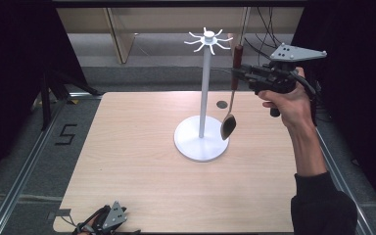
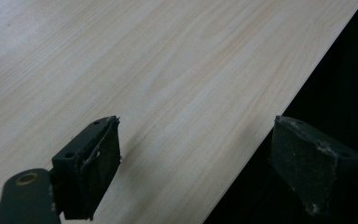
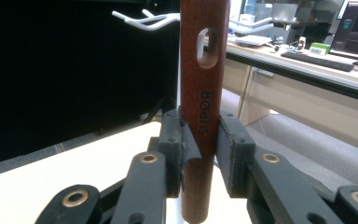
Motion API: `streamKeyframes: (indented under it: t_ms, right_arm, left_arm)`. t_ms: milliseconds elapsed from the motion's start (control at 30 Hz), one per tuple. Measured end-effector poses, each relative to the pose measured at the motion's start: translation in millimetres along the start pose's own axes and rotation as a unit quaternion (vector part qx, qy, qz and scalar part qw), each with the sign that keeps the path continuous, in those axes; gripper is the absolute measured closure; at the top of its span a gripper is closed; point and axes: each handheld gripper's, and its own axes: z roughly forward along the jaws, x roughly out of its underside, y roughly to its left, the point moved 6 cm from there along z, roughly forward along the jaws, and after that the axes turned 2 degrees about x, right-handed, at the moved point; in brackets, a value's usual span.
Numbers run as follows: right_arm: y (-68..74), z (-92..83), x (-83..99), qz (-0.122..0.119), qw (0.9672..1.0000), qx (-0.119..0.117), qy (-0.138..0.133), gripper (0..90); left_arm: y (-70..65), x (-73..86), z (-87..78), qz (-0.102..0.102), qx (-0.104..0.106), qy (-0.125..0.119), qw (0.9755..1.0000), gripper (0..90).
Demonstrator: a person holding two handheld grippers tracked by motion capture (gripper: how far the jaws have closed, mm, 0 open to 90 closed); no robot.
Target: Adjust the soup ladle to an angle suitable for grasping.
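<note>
Spoon (image 1: 231,105) clamped at handle by right hand-held gripper (image 1: 239,73), beside rack (image 1: 204,88); bowl may strike pole, missing hooks. Left hand-held gripper (image 2: 193,163) open, idle.

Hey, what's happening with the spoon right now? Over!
Right gripper shut on spoon handle, spoon hanging beside white hook stand. Left gripper open, idle at table edge. Nothing in the way.
</note>
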Motion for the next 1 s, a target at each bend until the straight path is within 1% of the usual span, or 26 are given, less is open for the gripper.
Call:
streamKeyframes:
  t_ms: [33, 67, 100, 167, 200, 233, 267, 300, 333, 400, 433, 467, 500, 533, 567, 600, 667, 733, 767, 800, 833, 900, 933, 1000]
  right_arm:
    - [-0.9, 0.8, -1.6, -0.004, 1.0, 0.004, 0.001, 74.2]
    - [0.8, 1.5, -2.4, 0.005, 1.0, 0.001, 0.006, 74.2]
    - [-0.4, 3.1, -3.8, -0.003, 1.0, 0.002, 0.005, 74.2]
    - [-0.7, 5.6, -5.4, -0.001, 1.0, 0.004, 0.005, 74.2]
    - [-0.1, 6.0, -5.7, 0.001, 1.0, 0.002, 0.007, 74.1]
    - [-1.6, 7.0, -6.6, -0.006, 0.9999, 0.006, 0.006, 74.1]
    - [-1.8, 8.0, -6.9, -0.006, 0.9999, 0.006, 0.006, 74.1]
    - [-0.9, 8.2, -7.2, 0.001, 0.9999, 0.007, 0.008, 74.2]
    - [-1.5, 9.1, -8.0, -0.004, 0.9999, 0.008, 0.005, 74.1]
    - [-0.6, 10.8, -8.6, 0.0, 0.9999, 0.002, 0.011, 74.2]
    - [-0.3, 10.9, -9.2, 0.001, 0.9999, 0.005, 0.012, 74.2]
    - [-0.8, 11.8, -9.8, -0.001, 0.9999, 0.002, 0.013, 74.2]
    - [-0.4, 12.7, -9.7, 0.005, 0.9998, 0.004, 0.017, 74.1]
    - [-1.7, 13.4, -10.3, -0.002, 0.9999, 0.004, 0.016, 74.1]
    - [-1.0, 14.2, -9.8, 0.004, 0.9998, 0.002, 0.021, 74.2]
    - [-0.8, 14.9, -10.1, 0.006, 0.9998, 0.003, 0.021, 74.1]
    - [-1.3, 16.8, -10.3, 0.008, 0.9997, 0.005, 0.023, 74.1]
    - [-2.5, 19.2, -10.6, 0.003, 0.9997, 0.008, 0.023, 74.1]
    - [-2.2, 20.1, -10.5, 0.006, 0.9996, 0.009, 0.025, 74.1]
    - [-2.7, 21.4, -10.7, 0.002, 0.9997, 0.007, 0.025, 74.1]
    - [-2.3, 22.5, -10.4, 0.005, 0.9996, 0.008, 0.026, 74.1]
    - [-2.4, 24.3, -10.1, 0.003, 0.9996, 0.007, 0.028, 74.1]
    - [-1.9, 25.6, -9.7, 0.008, 0.9995, 0.005, 0.03, 74.1]
    - [-2.1, 27.5, -9.8, 0.007, 0.9995, 0.005, 0.029, 74.1]
  left_arm:
    - [-0.1, 0.0, 0.2, 0.0, 0.002, -0.001, 1.0, 15.5]
    - [-0.1, 0.1, 0.2, 0.0, 0.002, 0.0, 1.0, 15.5]
    - [0.0, 0.1, 0.3, 0.0, 0.001, 0.0, 1.0, 15.5]
    - [0.2, 0.0, -0.1, 0.0, 0.001, 0.0, 1.0, 15.5]
    - [0.3, -0.1, -0.4, 0.002, 0.001, -0.001, 1.0, 15.4]
    - [0.4, -0.1, -0.4, 0.003, 0.001, -0.001, 1.0, 15.5]
    - [0.3, 0.1, 0.1, 0.0, 0.001, -0.001, 1.0, 15.5]
    - [0.3, 0.1, 0.0, 0.0, 0.001, 0.0, 1.0, 15.5]
    - [0.2, 0.0, 0.0, 0.0, 0.001, -0.001, 1.0, 15.5]
    - [0.7, -0.2, -0.5, 0.007, 0.001, 0.0, 1.0, 15.5]
    - [0.2, 0.1, 0.1, 0.0, 0.002, -0.001, 1.0, 15.5]
    - [0.3, 0.0, 0.0, 0.0, 0.001, -0.001, 1.0, 15.5]
    - [0.2, 0.0, -0.1, 0.0, 0.001, -0.001, 1.0, 15.4]
    - [0.4, -0.2, -0.4, 0.003, 0.001, -0.001, 1.0, 15.5]
    - [0.5, -0.2, -0.4, 0.005, 0.001, 0.0, 1.0, 15.5]
    - [0.2, 0.1, 0.0, 0.0, 0.002, -0.001, 1.0, 15.4]
    - [0.2, -0.1, -0.3, 0.001, 0.001, -0.001, 1.0, 15.5]
    - [0.2, -0.1, -0.4, 0.002, 0.001, -0.001, 1.0, 15.4]
    - [0.3, 0.0, -0.4, 0.002, 0.001, -0.001, 1.0, 15.5]
    - [0.2, 0.1, -0.2, 0.0, 0.001, -0.001, 1.0, 15.4]
    - [0.3, 0.0, -0.4, 0.002, 0.001, -0.001, 1.0, 15.5]
    - [0.3, 0.0, -0.4, 0.003, 0.001, 0.0, 1.0, 15.4]
    - [0.3, 0.2, -0.2, 0.001, 0.001, 0.0, 1.0, 15.5]
    - [0.3, 0.0, -0.3, 0.001, 0.001, -0.001, 1.0, 15.4]
